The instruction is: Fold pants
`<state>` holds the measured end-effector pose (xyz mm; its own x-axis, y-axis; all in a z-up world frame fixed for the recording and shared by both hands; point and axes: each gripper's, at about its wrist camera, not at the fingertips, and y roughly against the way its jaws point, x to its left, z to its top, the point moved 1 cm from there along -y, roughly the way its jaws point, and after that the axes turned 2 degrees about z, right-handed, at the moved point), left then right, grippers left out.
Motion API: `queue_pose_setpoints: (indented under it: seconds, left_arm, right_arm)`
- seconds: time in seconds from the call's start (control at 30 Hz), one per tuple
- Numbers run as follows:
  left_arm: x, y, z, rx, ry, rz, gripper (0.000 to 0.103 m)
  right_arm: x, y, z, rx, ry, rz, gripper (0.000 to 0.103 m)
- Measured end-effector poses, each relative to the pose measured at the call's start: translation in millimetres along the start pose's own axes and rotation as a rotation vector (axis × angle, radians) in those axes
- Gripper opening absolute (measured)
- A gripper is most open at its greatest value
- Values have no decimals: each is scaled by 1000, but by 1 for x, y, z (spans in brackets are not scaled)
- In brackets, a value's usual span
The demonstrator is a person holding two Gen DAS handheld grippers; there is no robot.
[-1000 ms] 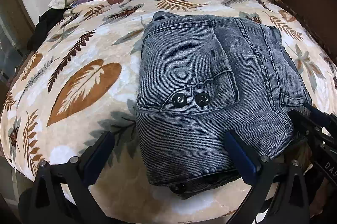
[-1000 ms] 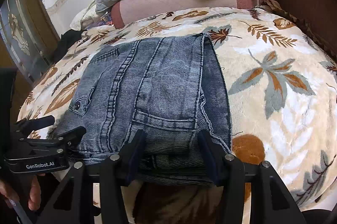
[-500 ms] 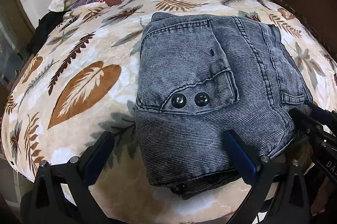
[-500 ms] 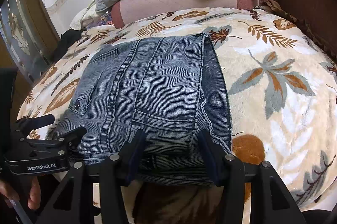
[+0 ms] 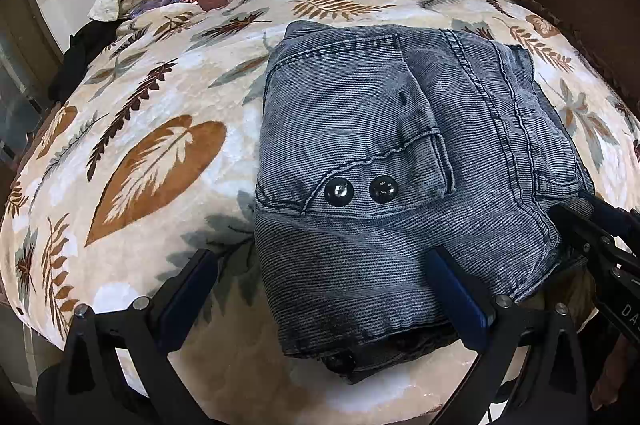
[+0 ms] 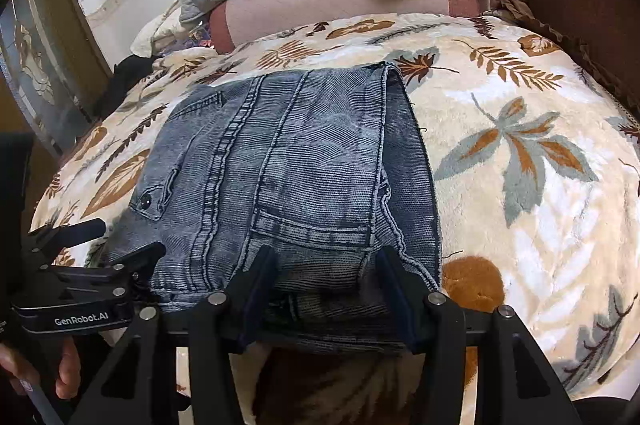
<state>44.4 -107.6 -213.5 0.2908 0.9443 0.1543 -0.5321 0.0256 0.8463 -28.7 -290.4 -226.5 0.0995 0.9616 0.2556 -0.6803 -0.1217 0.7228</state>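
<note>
We find the pants point(image 5: 400, 153) lying as a compact, several-layered bundle near the front edge of the bed, on the leaf-print blanket point(image 5: 160, 161); the folding looks nearly or wholly finished, with at most a last tidy or a release left. The left tool point(image 5: 320, 289) stands with its fingers wide apart, one over bare blanket, the other lying on the near edge of the denim, gripping nothing. The right tool point(image 6: 324, 289) has its fingers part-way apart astride the bundle's near edge; whether they press the cloth we cannot tell. The left view shows the two dark buttons point(image 5: 360, 190) and the stacked layers at the front corner. The right view shows what that one hides: the folded right edge with its loose inner layer, and a hand point(image 6: 60, 377) holding the left tool.
</note>
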Motion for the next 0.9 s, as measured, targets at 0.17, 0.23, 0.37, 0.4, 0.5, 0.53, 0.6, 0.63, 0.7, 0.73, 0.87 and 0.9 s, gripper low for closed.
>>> queue_pose_setpoints:
  seconds: [0.17,0.23,0.37,0.4,0.5,0.53,0.6,0.63,0.7,0.73,0.87,0.9]
  left_arm:
    - [1,-1,0,0,3,-4,103]
    - [1,0,0,0,4,-4,103]
    - [1,0,-1,-2,8,-4,103]
    - [1,0,-1,-3,8,-4,103]
    - [1,0,-2,-2,9,-5,103]
    - [1,0,-2,-3,10,-5,103]
    - [1,1,-2,-4,8,-2,103]
    - [1,1,-2,-5,9,-2,103]
    - [1,1,-3,-5,11,-2,103]
    - [1,1,-3,-5,11,-2,103]
    - [1,1,-3,-5,11,-2,103]
    - [1,1,-3,-5,12,-2,103]
  right_arm:
    - [-1,-2,1,-1,3,-1,57]
    - [-1,-2,1,-1,3,-1,57]
    - [-1,-1,1,-1,3,-1,57]
    - [-1,-1,1,-1,3,-1,57]
    - [-1,-1,1,-1,4,-2,57]
    - [-1,-1,0,-1,3,-2,57]
    - [-2,-1,1,-1,2,-1,57]
    - [-1,-1,0,-1,3,-2,57]
    - [-2,-1,1,-1,3,-2,57]
    - [-1,-1,0,-1,3,-2,57]
    - [-2,-1,0,-1,3,-2,57]
    - [-2,-1,1,-1,3,-2,57]
